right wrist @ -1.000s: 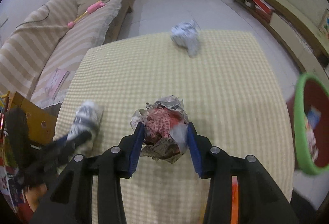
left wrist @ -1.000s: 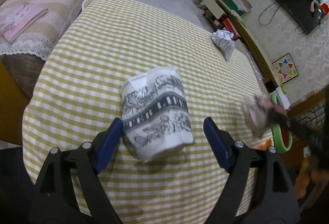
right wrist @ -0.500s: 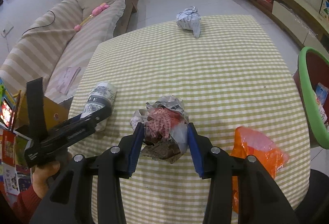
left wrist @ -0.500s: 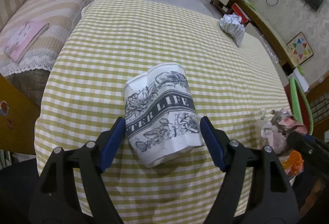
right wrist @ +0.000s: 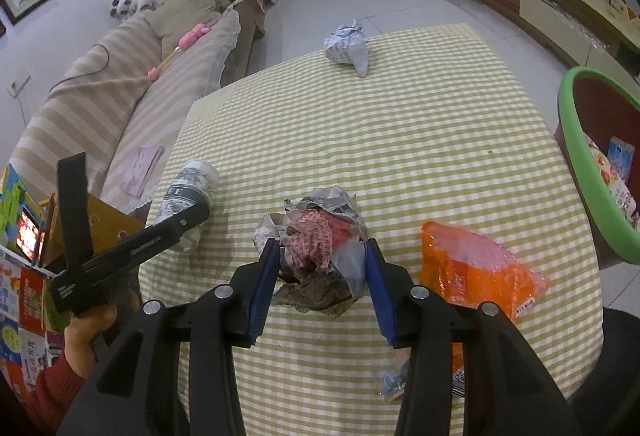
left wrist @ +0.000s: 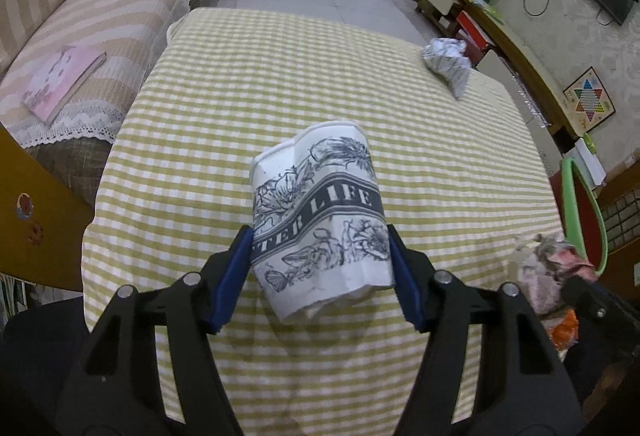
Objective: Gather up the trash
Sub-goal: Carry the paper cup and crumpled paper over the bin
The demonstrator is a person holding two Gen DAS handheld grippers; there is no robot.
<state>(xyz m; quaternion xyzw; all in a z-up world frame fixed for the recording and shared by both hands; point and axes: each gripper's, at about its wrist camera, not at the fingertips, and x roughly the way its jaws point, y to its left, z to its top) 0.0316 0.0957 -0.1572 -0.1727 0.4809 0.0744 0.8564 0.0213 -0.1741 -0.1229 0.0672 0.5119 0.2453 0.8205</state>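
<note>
- The left gripper (left wrist: 320, 268) has just been closing, and its blue pads now sit against both sides of the crushed paper cup (left wrist: 320, 212) in the middle of the left wrist view — I judge this a grip, since the cup sits slightly askew between them over the checked tablecloth (left wrist: 224, 108).
- The right gripper (right wrist: 320, 276) is clamped on a ball of crumpled newspaper (right wrist: 316, 236) at the centre of the right wrist view; the wad bulges out above and below the pads.
- Some trash already lies inside the green-rimmed bin (right wrist: 588, 172) at the right edge of that view, so part of the job looks done.
- What is left, as far as I can judge: both held pieces must go into the bin, and then the orange plastic bag (right wrist: 476, 268) at lower right, a small clear wrapper (right wrist: 392, 384) near the bottom edge, and the white paper wad (right wrist: 348, 48) at the far end of the table.
- Against the earlier frames: a second ago the left pads stood clear of the cup with gaps on either side; now the gaps are gone.
- The right gripper's hold on the newspaper looks the same, but its view has swung — the orange bag, absent a second ago, now shows fully, and the bin shows more of its inside.
</note>
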